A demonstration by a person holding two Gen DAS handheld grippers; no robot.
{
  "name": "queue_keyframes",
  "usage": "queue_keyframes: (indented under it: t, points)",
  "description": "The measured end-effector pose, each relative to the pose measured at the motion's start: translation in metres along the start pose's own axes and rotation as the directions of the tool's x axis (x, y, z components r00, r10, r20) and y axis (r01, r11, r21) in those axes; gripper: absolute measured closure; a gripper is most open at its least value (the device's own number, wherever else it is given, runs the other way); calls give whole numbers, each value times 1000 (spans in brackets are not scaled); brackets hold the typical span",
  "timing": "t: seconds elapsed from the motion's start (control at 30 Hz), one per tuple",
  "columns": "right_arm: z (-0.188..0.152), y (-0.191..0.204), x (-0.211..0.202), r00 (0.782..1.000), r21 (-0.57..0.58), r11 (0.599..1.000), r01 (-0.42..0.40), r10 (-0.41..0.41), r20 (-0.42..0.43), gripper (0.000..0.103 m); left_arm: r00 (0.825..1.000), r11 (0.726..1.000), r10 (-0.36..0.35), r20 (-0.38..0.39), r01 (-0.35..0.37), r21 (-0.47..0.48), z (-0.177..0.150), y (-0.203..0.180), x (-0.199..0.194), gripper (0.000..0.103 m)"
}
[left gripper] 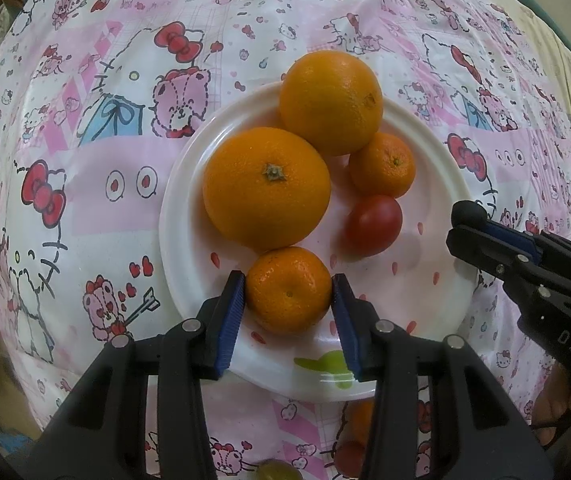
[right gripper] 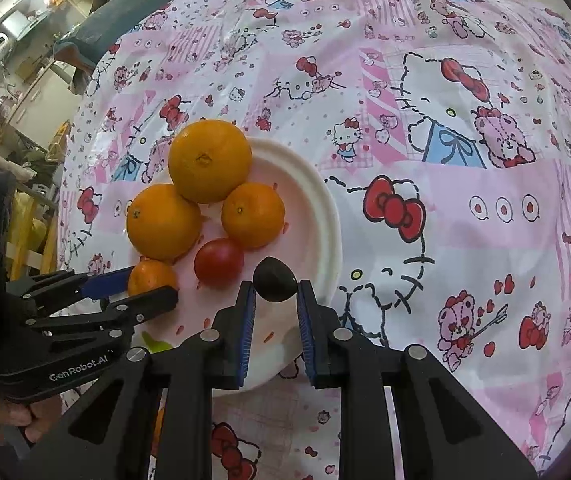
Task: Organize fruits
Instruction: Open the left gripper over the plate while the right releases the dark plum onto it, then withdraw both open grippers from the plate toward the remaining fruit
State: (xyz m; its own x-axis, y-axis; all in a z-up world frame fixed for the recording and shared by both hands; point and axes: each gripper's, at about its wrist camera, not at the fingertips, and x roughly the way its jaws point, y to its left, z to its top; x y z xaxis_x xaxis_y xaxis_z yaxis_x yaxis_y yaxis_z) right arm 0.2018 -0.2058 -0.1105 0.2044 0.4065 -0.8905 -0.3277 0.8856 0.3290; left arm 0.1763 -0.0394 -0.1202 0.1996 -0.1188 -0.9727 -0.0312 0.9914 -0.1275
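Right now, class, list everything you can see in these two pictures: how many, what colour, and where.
Large oranges: two, orange, far side of plate, touching.
Small mandarins: two, orange; one beside the tomato, one between the left pads.
Tomato: one, red, mid-plate.
Dark fruit: one, near-black, between the right pads, over the plate edge.
Plate: one, white, centre.
Tablecloth: one, pink cartoon print, under everything.
Left gripper: black, blue pads, on mandarin.
Right gripper: same, on dark fruit.

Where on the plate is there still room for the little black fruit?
Free: the white plate's right side, between the small orange, the tomato and the rim, just ahead of the right claw holding the dark fruit. Crowded: the left side, where the big oranges touch and the left claw grips a mandarin.
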Motion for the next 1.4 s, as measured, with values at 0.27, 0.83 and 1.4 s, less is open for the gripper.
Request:
queue_keyframes:
  t: [0.27, 0.83, 1.4]
  points:
    - [2, -1, -4, 1000, 10, 1000, 3, -3, 13, 78, 1000, 1000, 18, 14, -19, 24, -6, -4, -3, 57]
    - [7, -6, -32, 997, 33, 999, 5, -7, 81, 78, 990, 999, -20, 142, 16, 30, -20, 3, -48, 29]
    - [-24, 8, -73, 991, 53, 998, -13, 5, 132, 78, 979, 991, 23, 204, 4, -131, -47, 54, -88, 29]
